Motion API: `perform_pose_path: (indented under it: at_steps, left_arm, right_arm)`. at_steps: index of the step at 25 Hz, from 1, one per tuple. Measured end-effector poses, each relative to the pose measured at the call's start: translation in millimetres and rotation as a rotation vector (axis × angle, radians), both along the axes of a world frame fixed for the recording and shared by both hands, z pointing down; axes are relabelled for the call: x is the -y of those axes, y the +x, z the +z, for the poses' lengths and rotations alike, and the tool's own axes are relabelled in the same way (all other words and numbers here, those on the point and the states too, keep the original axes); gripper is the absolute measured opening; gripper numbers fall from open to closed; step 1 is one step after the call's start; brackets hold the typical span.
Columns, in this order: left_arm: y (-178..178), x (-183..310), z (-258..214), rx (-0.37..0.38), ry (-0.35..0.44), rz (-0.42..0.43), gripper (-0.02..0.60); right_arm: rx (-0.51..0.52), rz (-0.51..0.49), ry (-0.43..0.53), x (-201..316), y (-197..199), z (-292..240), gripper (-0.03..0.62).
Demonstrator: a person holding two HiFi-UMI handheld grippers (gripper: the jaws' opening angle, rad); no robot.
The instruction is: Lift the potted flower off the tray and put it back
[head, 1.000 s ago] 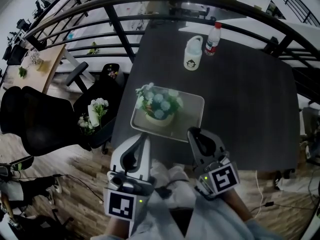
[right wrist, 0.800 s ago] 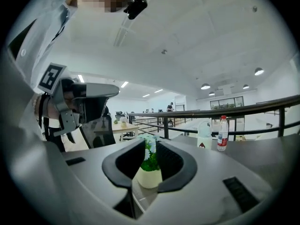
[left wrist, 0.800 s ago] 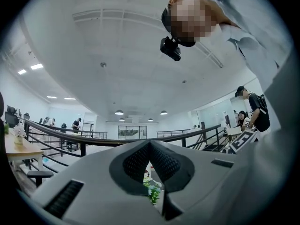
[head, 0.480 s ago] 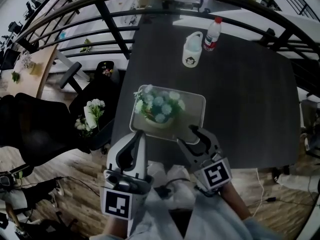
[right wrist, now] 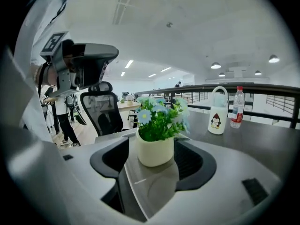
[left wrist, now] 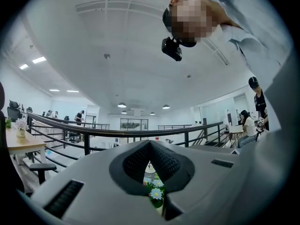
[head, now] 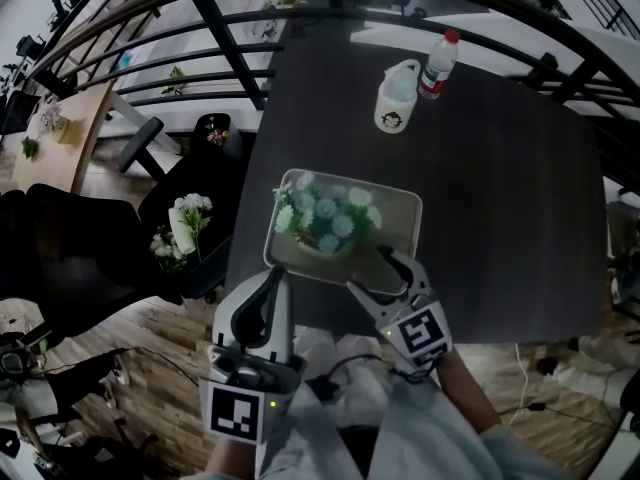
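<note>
left gripper (head: 273, 274): nearest, short of table edge, jaws pressed together, empty.
right gripper (head: 377, 273): over tray's near rim, jaws opening, spread either side of pot, pads clear of it.
tray (head: 406, 211): on dark table (head: 500, 218), near its front edge.
potted flower (head: 325, 224): upright on tray, left half.
white jug (head: 397, 96), bottle (head: 437, 65): far side, well apart from tray.
status: judged approach only; grip, lift, set-back all outstanding.

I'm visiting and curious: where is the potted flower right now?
In the head view the potted flower stands in the left half of the grey tray, at the near edge of the table; a white jug and a bottle stand farther back.
</note>
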State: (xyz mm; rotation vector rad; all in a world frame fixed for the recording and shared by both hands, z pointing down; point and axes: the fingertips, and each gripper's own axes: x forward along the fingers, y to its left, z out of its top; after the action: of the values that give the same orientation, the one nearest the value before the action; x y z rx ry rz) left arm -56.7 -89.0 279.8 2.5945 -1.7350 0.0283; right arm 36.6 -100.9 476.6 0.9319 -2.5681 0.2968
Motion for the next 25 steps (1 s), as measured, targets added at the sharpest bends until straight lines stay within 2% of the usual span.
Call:
perform_pose_path:
  at_steps: [6,11,25]
  left_arm:
    - [-7.8,3.6,6.0,0.008,-0.015,-0.021,0.012]
    - [-15.2,4.8,10.3,0.009,-0.025,-0.038,0.012]
    - [-30.2,12.7,17.5,0.001,-0.037,-0.071,0.012]
  right_arm:
    - [-0.044,-0.035,-0.025,12.0,-9.6,27.2,0.353]
    - [-0.064,-0.078,-0.040,18.8,-22.2,40.2,0.424]
    - [-0.105,-0.139,-0.047,46.2,-43.4,54.6,0.469]
